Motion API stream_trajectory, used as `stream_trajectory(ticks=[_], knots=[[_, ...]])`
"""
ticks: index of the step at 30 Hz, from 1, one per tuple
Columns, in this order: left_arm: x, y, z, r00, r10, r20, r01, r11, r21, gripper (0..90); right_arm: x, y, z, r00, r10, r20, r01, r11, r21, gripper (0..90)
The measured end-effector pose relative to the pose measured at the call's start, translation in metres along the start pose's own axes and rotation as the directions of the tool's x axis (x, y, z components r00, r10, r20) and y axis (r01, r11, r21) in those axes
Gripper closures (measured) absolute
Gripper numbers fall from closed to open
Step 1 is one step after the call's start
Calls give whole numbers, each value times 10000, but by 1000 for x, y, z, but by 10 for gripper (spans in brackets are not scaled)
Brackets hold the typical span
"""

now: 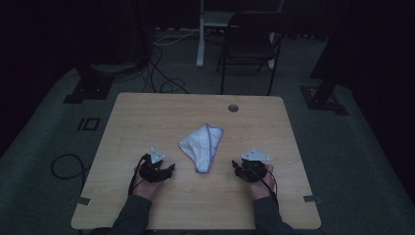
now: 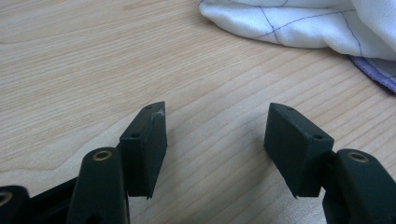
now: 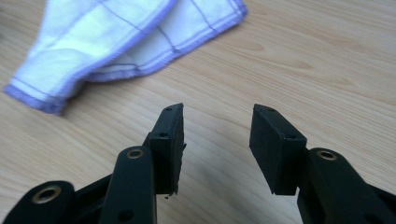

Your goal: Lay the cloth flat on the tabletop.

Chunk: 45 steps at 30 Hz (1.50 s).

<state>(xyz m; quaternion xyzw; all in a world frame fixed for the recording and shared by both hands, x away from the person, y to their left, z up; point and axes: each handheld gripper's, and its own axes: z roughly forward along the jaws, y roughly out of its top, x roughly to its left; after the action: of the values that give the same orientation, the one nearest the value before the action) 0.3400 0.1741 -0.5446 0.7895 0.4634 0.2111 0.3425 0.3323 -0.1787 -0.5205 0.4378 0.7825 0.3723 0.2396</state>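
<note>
Both tongs rest low on the surface (image 1: 147, 112), one on each side of the cloth (image 1: 201, 146), and neither holds anything. In the high view the left tongs (image 1: 171, 169) point in toward the cloth's near left side, while the right tongs (image 1: 234, 165) face it from the other flank. The cloth lies bunched and folded over itself in the middle of the surface, between the two hands but apart from both.

Seen along the left tongs (image 2: 215, 128), the jaws stand wide apart with only bare wood between them; the cloth's (image 2: 299, 21) white folds and purple hem lie ahead, near but untouched. Along the right tongs (image 3: 217, 126), the jaws are also parted, a little less widely, again with nothing but wood in the gap; the cloth (image 3: 93, 42) sits ahead and off to one side, its hemmed corner nearest.

My reading is that the tongs are set this way, flanking the cloth with jaws open, so that each can reach in and pinch an edge or corner, probably to spread or fold it. Neither pad presses on fabric yet, so the grasp is not yet made.
</note>
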Motion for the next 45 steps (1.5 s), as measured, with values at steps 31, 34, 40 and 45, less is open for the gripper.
stream_trajectory(ticks=[31,34,40,45], knots=[[-1,0,0,10000,48,17,-48,10000,6,397,55,10,22,9769,-985,-1895,1015,9948,60,464],[-2,0,0,10000,37,16,-37,10000,-1,398,59,10,24,9717,-951,-2163,1005,9948,142,428],[-2,0,0,10000,57,28,-57,10000,0,397,64,11,27,9684,-1083,-2248,1161,9930,219,406],[-2,0,0,10000,61,30,-61,10000,6,397,68,11,30,9644,-1252,-2328,1343,9907,238,406]])
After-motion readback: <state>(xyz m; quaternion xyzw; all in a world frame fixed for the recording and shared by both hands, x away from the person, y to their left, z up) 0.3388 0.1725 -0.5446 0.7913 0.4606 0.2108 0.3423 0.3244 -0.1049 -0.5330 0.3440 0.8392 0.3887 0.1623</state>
